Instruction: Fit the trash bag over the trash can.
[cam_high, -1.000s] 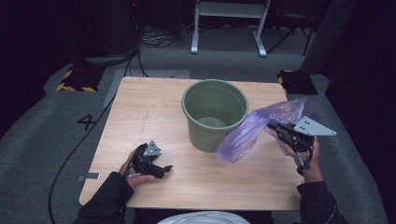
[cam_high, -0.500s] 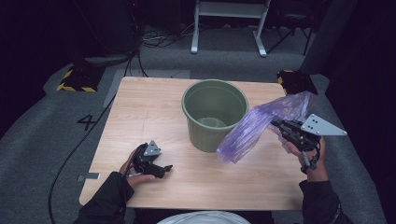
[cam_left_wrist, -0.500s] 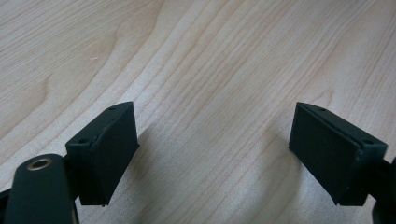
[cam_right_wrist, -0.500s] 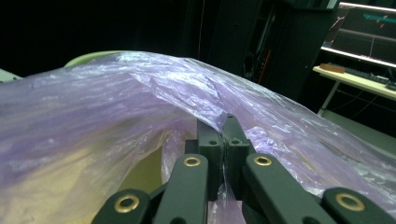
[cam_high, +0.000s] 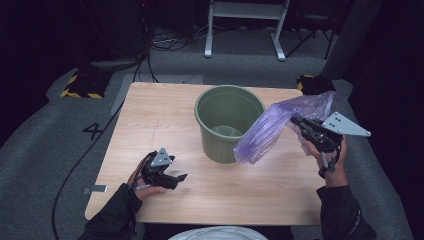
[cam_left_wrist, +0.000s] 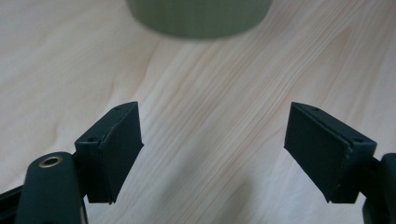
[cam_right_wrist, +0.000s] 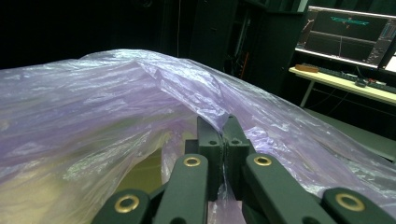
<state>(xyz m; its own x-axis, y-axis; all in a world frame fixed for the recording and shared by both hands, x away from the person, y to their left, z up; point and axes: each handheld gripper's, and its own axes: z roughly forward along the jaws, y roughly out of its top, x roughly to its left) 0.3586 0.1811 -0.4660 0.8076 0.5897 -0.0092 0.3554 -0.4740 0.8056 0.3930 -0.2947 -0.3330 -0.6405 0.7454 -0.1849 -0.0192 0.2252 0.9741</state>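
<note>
A crinkled, translucent purple plastic bag (cam_high: 282, 127) is being pinched by the closed right gripper (cam_high: 296, 120) beside the round green plastic bin (cam_high: 229, 122), probably for lining it; the left gripper (cam_high: 181, 177) is being kept wide open and empty above the counter (cam_high: 150, 115).

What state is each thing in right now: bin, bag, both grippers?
Bin: upright on the table, no liner in it, nothing visible inside.
Purple bag: lifted, crumpled, hanging beside the bin's rim.
Right gripper: jaws shut on the bag's edge.
Left gripper: jaws open, holding nothing, low over the table.
</note>
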